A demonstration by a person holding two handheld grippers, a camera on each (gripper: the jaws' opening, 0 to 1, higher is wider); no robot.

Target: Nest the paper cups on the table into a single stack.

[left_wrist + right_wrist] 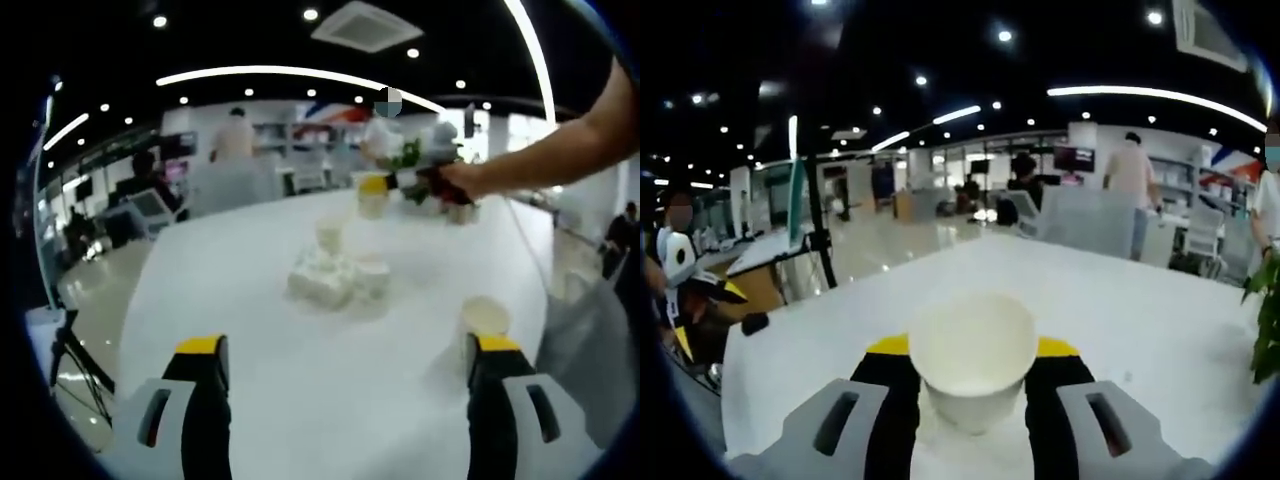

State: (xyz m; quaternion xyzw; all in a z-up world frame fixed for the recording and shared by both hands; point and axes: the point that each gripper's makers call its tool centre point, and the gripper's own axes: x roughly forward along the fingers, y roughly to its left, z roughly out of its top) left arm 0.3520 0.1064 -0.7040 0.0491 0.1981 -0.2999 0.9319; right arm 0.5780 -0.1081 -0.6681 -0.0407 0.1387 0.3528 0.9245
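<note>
While the right gripper (pixel 973 385) clamps a paper cup (pixel 973 355) | left gripper (pixel 345 365) wide | white table (pixel 250 300) holds seemingly clustered cups (pixel 335 270) | office

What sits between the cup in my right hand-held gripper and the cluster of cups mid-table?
Nothing visible. In the left gripper view the right hand-held gripper holds its paper cup beyond the cluster, with bare table between them. One lone cup stands off to the side, out of that line.

Left gripper view: low, looks across white table (pixel 300 350). Right gripper view: close over same table (pixel 1120 310).
</note>
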